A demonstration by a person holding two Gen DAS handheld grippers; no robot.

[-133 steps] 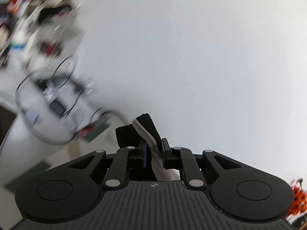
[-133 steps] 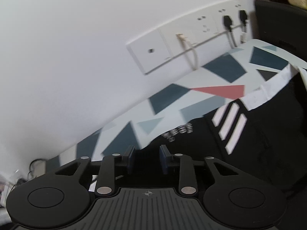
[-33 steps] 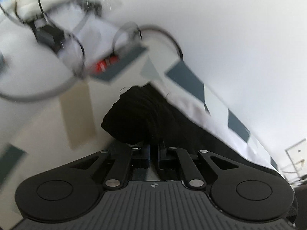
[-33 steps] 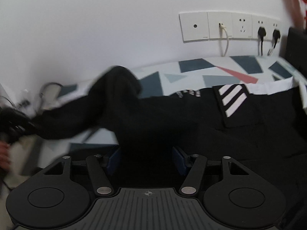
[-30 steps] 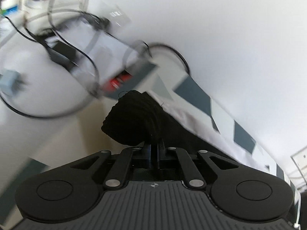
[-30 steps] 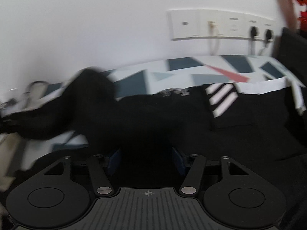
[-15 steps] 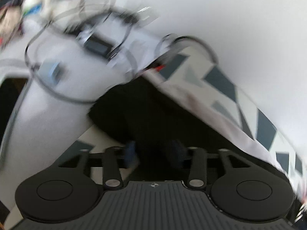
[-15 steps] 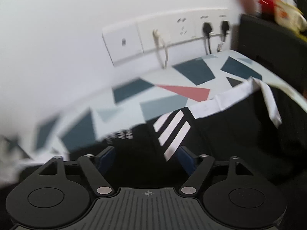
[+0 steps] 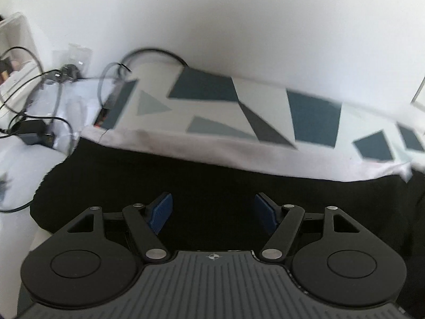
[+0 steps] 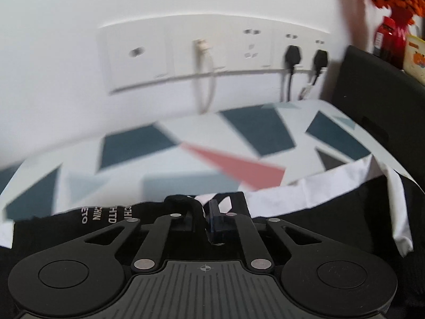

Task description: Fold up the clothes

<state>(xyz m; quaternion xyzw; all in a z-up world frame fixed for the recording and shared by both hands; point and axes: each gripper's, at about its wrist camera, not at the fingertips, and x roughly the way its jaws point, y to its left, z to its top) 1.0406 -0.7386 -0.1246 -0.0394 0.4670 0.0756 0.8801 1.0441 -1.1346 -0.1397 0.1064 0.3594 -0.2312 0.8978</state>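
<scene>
On the patterned tablecloth [image 9: 212, 111] by the wall lies the black garment [image 9: 212, 175]. Our left gripper [image 9: 212, 210] hangs over it, jaws just spread and empty; our right gripper [image 10: 204, 215] has just pinched shut on its printed edge.

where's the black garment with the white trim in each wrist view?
Left wrist: black garment with white trim spans the lower middle, under the open left tongs.
Right wrist: it lies across the bottom, a fold pinched in the shut right tongs.
Shared landmark: the white tablecloth with blue-grey geometric patches, behind the garment in both.
</scene>
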